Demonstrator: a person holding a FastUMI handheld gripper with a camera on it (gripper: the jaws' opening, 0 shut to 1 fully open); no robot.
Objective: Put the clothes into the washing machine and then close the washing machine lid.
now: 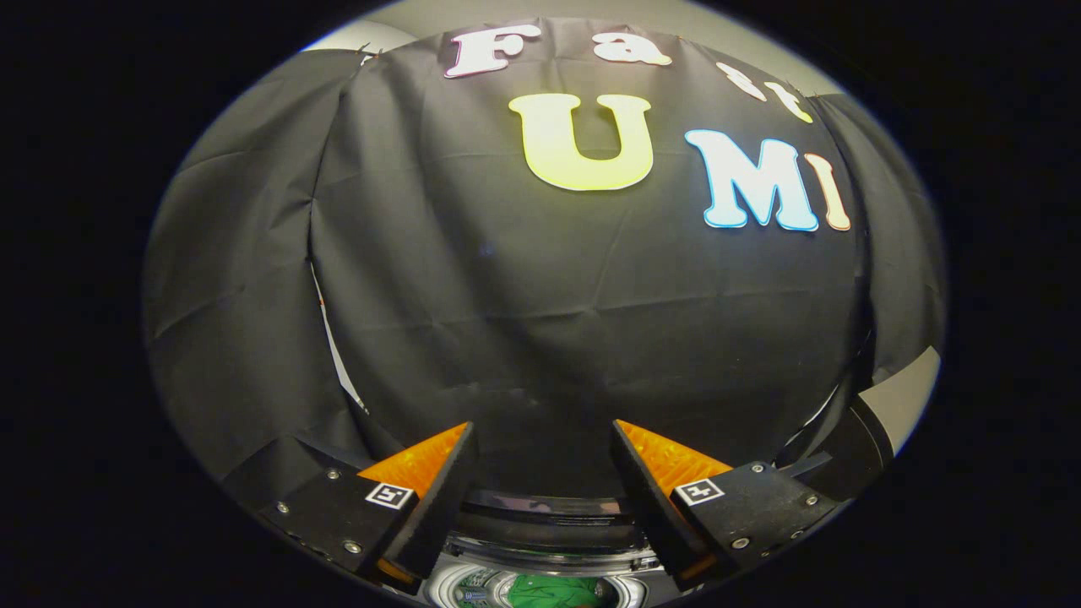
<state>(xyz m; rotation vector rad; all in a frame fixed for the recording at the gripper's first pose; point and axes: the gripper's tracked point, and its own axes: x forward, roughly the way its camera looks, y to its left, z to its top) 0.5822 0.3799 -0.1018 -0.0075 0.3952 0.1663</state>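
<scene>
Two fingers of my gripper (545,456) stand released, empty; at six o'clock green clothes (553,591) lie soft and light inside the washing machine (549,540); its rear lid looks stiff.

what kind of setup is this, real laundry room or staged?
Looks staged: a recording booth, not a laundry room. Black cloth wall hangs just beyond the open gripper, and a washing machine sits below its fingers with green clothing in the drum.
</scene>
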